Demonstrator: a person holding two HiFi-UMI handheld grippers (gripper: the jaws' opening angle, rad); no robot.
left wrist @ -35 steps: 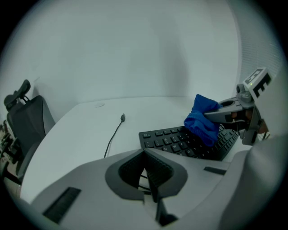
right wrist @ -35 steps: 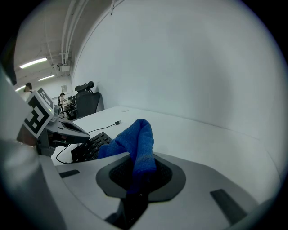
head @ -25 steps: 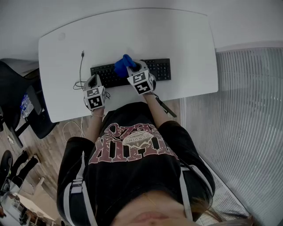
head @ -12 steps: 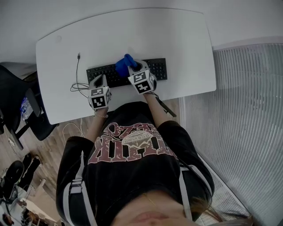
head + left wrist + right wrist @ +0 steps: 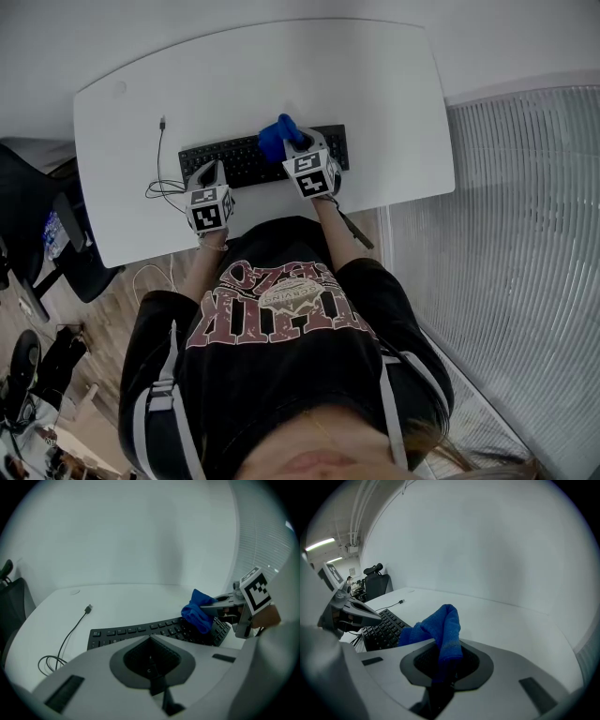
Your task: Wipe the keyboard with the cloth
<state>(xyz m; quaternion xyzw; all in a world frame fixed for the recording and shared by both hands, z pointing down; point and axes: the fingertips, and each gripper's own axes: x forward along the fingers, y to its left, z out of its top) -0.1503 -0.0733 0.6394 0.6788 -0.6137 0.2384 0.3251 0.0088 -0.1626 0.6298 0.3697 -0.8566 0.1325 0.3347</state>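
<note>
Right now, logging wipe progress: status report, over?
Right hand-held gripper shut on blue cloth, over keyboard. Left hand-held gripper shut, empty, by keyboard. Cable left, clear.

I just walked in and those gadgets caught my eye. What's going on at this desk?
A person at a white desk holds a hand-held gripper in each hand. The right hand-held gripper is clamped on a blue cloth and holds it over a black keyboard, just right of its middle. The left hand-held gripper is shut and empty, by the keyboard's left front edge.
</note>
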